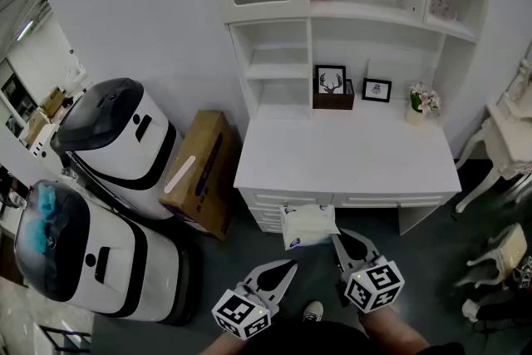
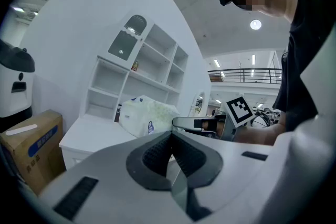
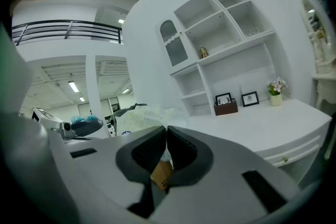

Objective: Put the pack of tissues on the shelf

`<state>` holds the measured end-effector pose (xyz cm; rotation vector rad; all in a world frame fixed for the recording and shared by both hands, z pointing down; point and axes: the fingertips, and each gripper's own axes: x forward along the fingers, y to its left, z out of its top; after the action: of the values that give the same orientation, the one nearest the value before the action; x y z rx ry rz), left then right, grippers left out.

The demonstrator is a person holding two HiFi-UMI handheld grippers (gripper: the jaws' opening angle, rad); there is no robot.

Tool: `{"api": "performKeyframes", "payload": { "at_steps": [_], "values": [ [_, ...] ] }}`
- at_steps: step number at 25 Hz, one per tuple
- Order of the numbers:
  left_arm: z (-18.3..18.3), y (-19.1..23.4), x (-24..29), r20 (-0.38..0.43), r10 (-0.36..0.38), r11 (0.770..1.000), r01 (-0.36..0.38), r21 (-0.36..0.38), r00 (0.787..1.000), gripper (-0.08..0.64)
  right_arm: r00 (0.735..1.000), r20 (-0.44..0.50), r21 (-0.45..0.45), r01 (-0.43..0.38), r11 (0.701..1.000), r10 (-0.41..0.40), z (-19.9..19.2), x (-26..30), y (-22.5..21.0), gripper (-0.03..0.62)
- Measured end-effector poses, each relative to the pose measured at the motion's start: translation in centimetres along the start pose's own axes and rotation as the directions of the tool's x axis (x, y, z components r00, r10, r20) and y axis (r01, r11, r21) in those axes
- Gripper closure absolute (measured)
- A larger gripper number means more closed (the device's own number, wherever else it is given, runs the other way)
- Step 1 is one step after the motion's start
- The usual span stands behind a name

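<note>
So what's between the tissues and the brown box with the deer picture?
Only bare white desktop, seen in the head view, lies between the pack of tissues in the right gripper and the brown box.

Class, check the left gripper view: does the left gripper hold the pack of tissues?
No, the left gripper is shut on nothing, while the right gripper grips the pack.

No words or numbers can be read: the blue print on the cardboard box (image 1: pixel 206 169) and the small blue logo on the pack of tissues (image 1: pixel 309 224) are too blurred, and the left gripper (image 1: pixel 287 267) and right gripper (image 1: pixel 337 239) carry only black-and-white square patterns.
</note>
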<state>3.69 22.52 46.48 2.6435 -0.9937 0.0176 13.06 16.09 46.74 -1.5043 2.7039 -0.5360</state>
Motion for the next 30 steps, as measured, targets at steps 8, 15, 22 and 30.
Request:
{"api": "performKeyframes", "payload": {
  "at_steps": [8,15,22,30],
  "values": [
    [0.1,0.3,-0.3,-0.006,0.004,1.0,-0.004,0.008,1.0,0.557,1.0,0.001,0.01,0.004,1.0,-0.004,0.1,0.4,-0.1,0.584],
    [0.5,1.3,-0.6,-0.011,0.011,1.0,-0.011,0.009,1.0,0.557,1.0,-0.003,0.01,0.015,1.0,-0.015,0.3,1.4,-0.4,0.584],
    [0.7,2.5,-0.6,-0.024,0.009,1.0,-0.009,0.002,1.0,0.557,1.0,-0.013,0.019,0.016,1.0,-0.016,0.2,2.7,-0.4,0.584],
    [1.0,4.4,-0.6,-0.038,0.007,1.0,-0.007,-0.005,0.999,0.557,1.0,-0.016,0.034,0.026,0.999,-0.025,0.2,4.6,-0.3,0.584]
  ]
}}
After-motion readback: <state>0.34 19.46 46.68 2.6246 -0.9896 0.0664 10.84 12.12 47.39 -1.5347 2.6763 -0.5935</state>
